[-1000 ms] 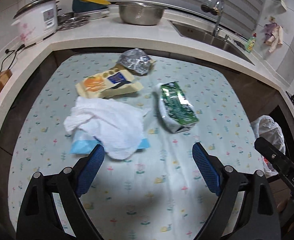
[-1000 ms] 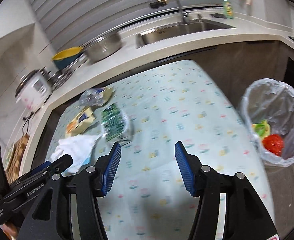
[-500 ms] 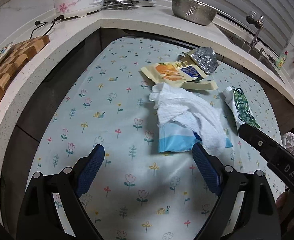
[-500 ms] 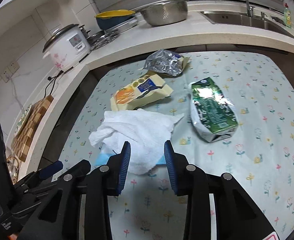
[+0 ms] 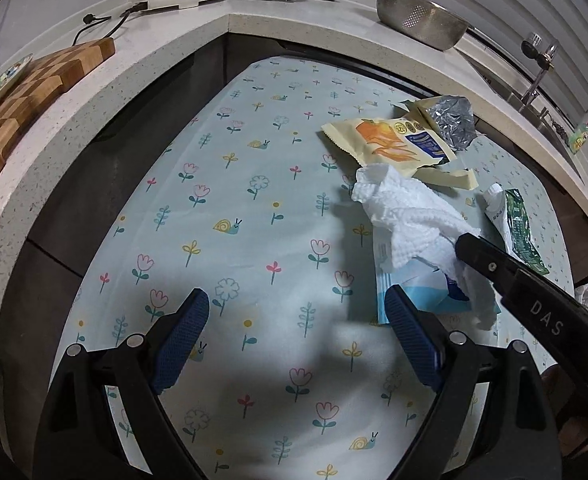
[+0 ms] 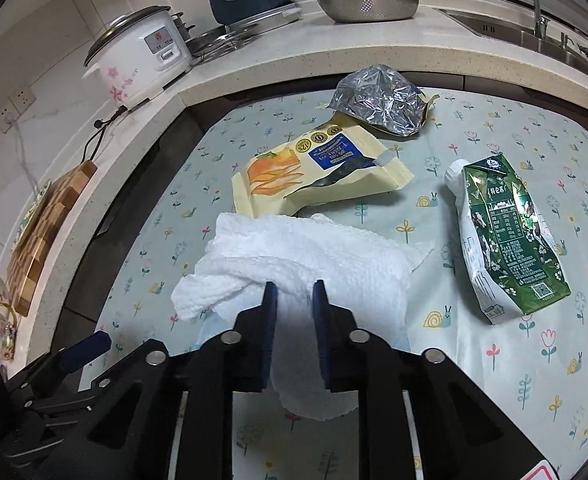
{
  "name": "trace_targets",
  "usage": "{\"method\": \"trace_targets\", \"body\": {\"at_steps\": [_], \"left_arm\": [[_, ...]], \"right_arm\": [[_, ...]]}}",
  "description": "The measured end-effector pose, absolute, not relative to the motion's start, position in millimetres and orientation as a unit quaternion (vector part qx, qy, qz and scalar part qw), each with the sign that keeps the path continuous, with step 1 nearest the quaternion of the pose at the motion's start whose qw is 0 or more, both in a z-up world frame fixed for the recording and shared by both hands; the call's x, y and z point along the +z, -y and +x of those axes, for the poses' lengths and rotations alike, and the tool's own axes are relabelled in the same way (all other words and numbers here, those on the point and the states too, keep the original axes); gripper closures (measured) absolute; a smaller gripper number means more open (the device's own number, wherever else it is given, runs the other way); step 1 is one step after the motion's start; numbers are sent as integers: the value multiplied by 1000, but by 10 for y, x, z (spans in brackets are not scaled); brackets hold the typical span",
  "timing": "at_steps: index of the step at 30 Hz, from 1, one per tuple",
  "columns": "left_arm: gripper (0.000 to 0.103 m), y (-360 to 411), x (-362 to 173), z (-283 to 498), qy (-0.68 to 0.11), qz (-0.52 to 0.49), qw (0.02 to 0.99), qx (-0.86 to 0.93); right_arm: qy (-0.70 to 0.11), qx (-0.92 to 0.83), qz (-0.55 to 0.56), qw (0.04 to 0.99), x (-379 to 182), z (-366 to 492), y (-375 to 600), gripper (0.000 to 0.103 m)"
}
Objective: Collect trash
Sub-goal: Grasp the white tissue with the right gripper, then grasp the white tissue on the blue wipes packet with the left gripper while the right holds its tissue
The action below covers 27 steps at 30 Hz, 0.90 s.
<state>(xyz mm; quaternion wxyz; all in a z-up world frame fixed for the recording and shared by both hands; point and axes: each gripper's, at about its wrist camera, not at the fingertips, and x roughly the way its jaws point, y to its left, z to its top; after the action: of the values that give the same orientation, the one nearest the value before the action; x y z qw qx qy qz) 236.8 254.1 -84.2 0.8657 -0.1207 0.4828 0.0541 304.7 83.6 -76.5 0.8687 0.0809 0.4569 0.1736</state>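
While over the worktop point(image 5: 254, 208):
Right gripper point(image 6: 294, 296): jaws pinching white paper towel point(image 6: 314, 252) (crumpled).
Left gripper point(image 5: 298, 320): jaws spread, holding nothing.

1 paper towel point(image 6: 306, 256), 1 carton point(image 6: 506, 236), perhaps 3 wrappers point(image 6: 318, 172).

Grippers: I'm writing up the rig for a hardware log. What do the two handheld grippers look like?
Both look alike. The left gripper has a black angular frame with silver screws or rivets at its joints, and each finger carries a blue textured pad. The right gripper shows the same; seen from the left wrist view, its side bears white "DAS" lettering. No cables or sleeves show.
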Motion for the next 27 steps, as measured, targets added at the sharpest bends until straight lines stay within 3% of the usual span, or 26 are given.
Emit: {"method": "trace_targets", "body": {"at_steps": [16,25,27], "left_arm": [[18,-1971,-636,2188,-473,-110,874,-22],[18,-1430,-679,2188,-480,-81,871,-65],[24,-1353,-694,2256,-476,-71,874,-64]], "right_arm": [[-381,121,137,906,-98,2253,230,99],[-389,55,160,906,-237,1917,862,99],[-392,51,166,903,-281,1902,939,99]]}}
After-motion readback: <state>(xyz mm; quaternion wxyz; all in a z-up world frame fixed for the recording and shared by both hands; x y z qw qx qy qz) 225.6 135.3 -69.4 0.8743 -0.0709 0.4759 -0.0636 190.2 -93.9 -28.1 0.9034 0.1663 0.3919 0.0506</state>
